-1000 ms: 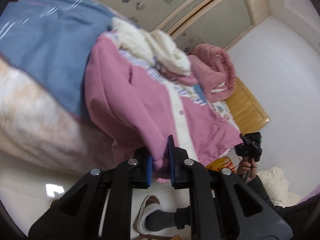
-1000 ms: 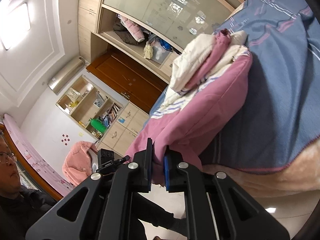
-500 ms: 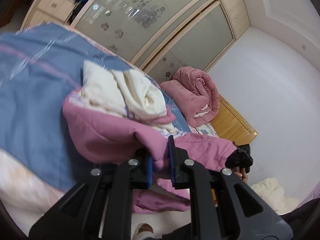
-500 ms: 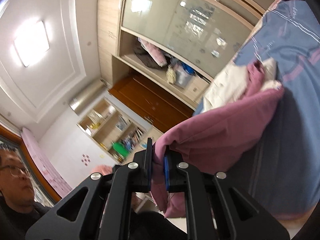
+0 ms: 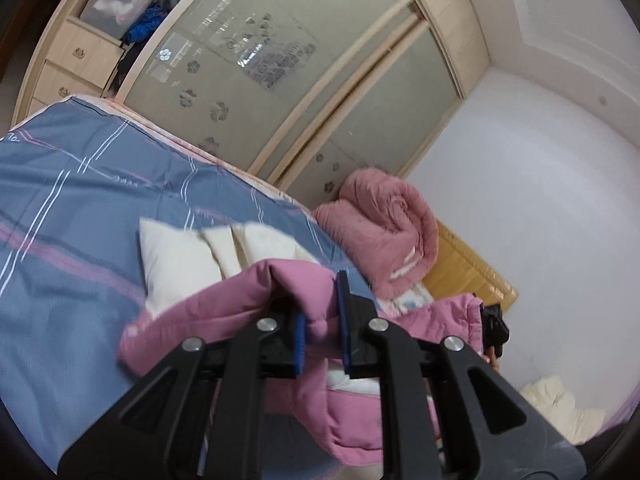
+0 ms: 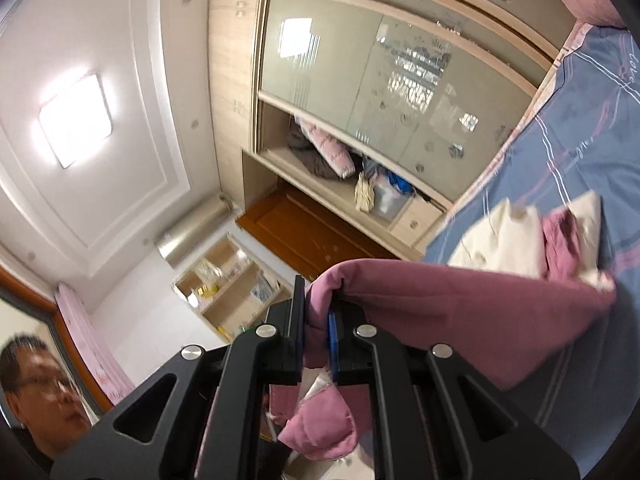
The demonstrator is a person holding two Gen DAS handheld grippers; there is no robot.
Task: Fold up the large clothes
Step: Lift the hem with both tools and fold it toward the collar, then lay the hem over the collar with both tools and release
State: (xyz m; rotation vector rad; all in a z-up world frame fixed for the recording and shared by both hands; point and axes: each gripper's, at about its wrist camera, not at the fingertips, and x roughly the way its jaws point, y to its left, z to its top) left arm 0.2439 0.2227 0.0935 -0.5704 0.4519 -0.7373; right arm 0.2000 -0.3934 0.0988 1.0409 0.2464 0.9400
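pink jacket (image 5: 248, 300) pinched by left gripper (image 5: 322, 320) and right gripper (image 6: 316, 328), above blue bedspread (image 5: 80, 200)

pink garment (image 5: 360, 412) lower part hidden behind left tool (image 5: 322, 324)

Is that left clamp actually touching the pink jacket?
Touching. The left wrist view shows the left gripper with its jaws pinched on a fold of the pink jacket.

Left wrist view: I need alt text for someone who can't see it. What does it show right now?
The left gripper is shut on a fold of a pink padded jacket, held up over a bed with a blue striped sheet. Cream lining lies on the sheet behind it; a rolled pink quilt and sliding wardrobe doors lie beyond.
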